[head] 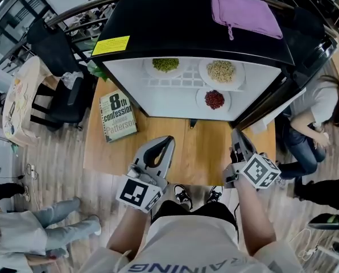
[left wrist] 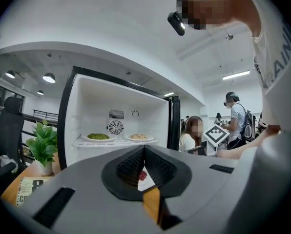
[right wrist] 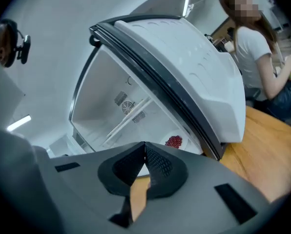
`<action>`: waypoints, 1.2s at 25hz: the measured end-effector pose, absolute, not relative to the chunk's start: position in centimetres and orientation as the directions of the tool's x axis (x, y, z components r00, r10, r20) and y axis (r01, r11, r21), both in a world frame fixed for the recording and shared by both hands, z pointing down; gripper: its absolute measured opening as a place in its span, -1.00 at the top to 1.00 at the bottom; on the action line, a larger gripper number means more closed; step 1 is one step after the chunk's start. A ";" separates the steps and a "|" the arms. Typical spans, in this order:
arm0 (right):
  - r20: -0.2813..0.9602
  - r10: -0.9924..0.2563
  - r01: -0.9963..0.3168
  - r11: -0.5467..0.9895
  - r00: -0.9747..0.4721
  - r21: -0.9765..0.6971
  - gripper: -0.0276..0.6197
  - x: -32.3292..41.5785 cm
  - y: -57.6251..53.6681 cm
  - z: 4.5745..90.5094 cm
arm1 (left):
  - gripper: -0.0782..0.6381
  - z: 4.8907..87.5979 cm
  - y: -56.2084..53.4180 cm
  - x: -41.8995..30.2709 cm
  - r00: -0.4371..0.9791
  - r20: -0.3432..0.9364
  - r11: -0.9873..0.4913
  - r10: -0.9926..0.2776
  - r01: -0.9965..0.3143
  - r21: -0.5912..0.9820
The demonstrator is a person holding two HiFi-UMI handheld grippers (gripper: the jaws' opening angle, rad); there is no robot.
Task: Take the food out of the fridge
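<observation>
Head view: left gripper (head: 167,141), right gripper (head: 236,135) clenched, empty (fridge (head: 175,21) open); the person should unclench one before reaching the nearest plate (head: 199,99).

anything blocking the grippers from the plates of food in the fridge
Nothing visible. The fridge door stands open at the right, and the green food, beige food and red food sit uncovered ahead of the left gripper and right gripper. The book lies aside.
</observation>
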State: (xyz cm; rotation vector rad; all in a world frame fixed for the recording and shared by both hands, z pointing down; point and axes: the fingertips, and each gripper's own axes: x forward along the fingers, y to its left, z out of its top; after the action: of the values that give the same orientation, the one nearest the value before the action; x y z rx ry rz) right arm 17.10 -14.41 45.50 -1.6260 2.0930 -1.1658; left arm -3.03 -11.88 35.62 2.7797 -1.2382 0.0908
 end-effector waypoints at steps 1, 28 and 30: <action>0.277 -0.894 -0.674 0.035 -0.351 -0.738 0.85 17.0 -14.7 46.3 | 0.76 35.8 -11.8 -3.0 0.666 0.101 -0.663 -0.739 -0.746 0.065; 0.437 -0.881 -0.091 -0.428 -0.180 -0.899 0.67 15.7 -22.5 60.4 | 0.76 40.1 -12.7 -5.0 0.658 0.167 -0.647 -0.735 -0.753 0.119; 0.444 -0.879 -0.093 -0.435 -0.171 -0.896 0.67 15.7 -22.6 60.7 | 0.76 40.1 -12.7 -5.3 0.657 0.167 -0.646 -0.735 -0.754 0.122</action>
State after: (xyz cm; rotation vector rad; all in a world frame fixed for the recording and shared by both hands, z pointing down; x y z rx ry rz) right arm 15.72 -22.63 60.71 -1.4887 1.1386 -1.6684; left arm -5.26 -12.67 40.07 2.6922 -1.2219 0.1515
